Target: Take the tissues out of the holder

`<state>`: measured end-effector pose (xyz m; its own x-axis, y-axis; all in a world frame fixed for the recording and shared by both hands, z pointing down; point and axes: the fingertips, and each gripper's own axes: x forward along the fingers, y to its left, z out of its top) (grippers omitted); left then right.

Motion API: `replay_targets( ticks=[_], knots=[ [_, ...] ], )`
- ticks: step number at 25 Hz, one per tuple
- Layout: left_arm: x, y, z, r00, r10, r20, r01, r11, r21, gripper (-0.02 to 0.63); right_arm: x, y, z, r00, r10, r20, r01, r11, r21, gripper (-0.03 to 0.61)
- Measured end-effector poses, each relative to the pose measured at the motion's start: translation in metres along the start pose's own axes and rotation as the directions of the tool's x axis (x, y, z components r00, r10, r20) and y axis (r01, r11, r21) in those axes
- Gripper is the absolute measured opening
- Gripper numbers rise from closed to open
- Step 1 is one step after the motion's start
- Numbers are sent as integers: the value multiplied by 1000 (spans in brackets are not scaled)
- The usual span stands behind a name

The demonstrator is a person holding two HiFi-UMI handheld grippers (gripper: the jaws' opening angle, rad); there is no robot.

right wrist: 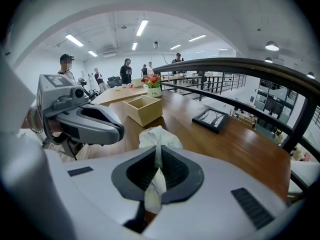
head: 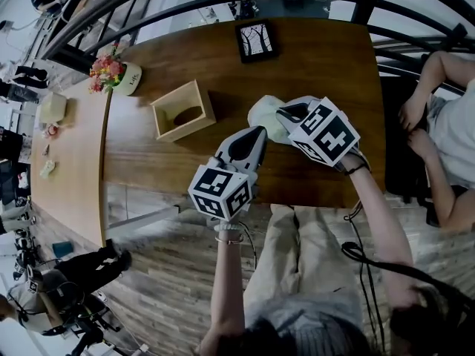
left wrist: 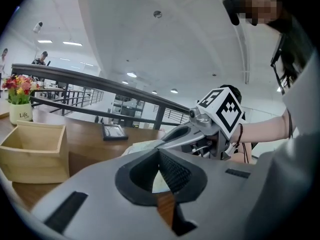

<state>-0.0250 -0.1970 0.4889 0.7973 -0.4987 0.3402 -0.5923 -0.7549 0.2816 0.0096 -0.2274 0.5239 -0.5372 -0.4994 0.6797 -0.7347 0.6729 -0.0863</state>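
A pale pack of tissues (head: 264,115) lies on the brown table, to the right of the open wooden holder (head: 182,110), outside it. My right gripper (head: 281,113) is shut on the pack's near edge; in the right gripper view a fold of the tissues (right wrist: 159,135) is pinched between its pads (right wrist: 158,150). My left gripper (head: 259,131) hovers just in front of the pack, shut with nothing in it. In the left gripper view its jaws (left wrist: 160,153) meet, with the tissues (left wrist: 140,147) and the right gripper (left wrist: 150,145) just beyond. The holder (left wrist: 35,151) looks empty.
A framed picture (head: 257,41) lies at the table's far side and a flower pot (head: 113,74) at its left end. A lighter table (head: 67,162) adjoins on the left. A seated person (head: 445,132) is at the right, and a black railing (head: 223,2) runs behind.
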Motion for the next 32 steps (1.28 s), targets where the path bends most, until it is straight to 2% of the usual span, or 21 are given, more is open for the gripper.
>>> replay_targets(
  ticks=[6,15,16,18,26,29,32],
  knots=[
    [-3,-1,-12,1000,13,-11,-13,1000,-16,8,6,2,-8,1000,-18,-1,18,1000,0,12],
    [-6,0,-9,1000,25,-5,-25,999,-24,8,5,5,-3,1000,-20,2,20,1000,-5,15],
    [-6,0,-8,1000,25,-2,-25,999,-22,8,5,5,-2,1000,-19,4,19,1000,-5,23],
    [-7,-1,-4,1000,25,7,-24,1000,-18,8,4,4,1,1000,-20,15,20,1000,-3,98],
    [-23,-14,27,998,25,64,-25,1000,9,8,-24,4,26,994,-54,99,55,999,0,106],
    [-33,-19,38,997,23,78,-24,1000,15,8,-37,12,40,988,-41,147,36,999,35,106],
    [-41,-29,48,995,12,99,-14,1000,22,8,-54,26,53,976,2,219,-24,995,99,104]
  ],
)
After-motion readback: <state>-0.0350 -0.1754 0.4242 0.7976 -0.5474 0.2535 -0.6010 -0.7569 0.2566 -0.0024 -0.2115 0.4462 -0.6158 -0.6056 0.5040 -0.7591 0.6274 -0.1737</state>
